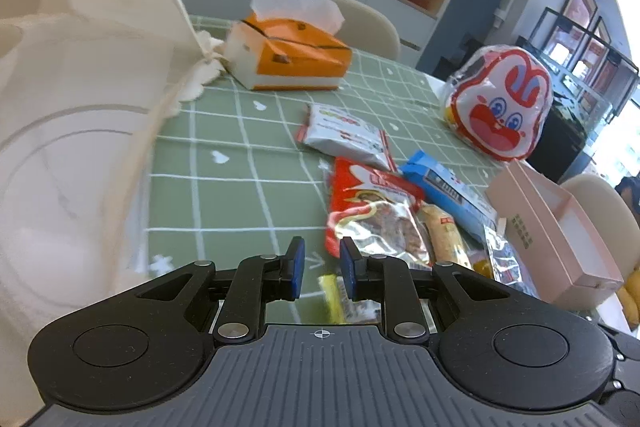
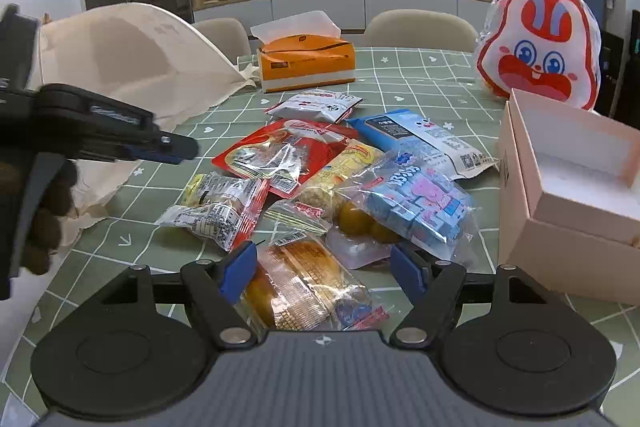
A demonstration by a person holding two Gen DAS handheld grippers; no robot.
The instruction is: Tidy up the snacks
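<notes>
The right tool (image 2: 324, 269) is hanging with jaws parted over a bread packet (image 2: 304, 283) at six o'clock of the snack pile (image 2: 340, 179) on the counter (image 2: 400, 75); the left tool (image 1: 320, 267) is sitting closed, empty.

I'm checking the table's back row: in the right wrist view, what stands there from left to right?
Cream cloth bag → orange tissue box → rabbit-face bag.
</notes>
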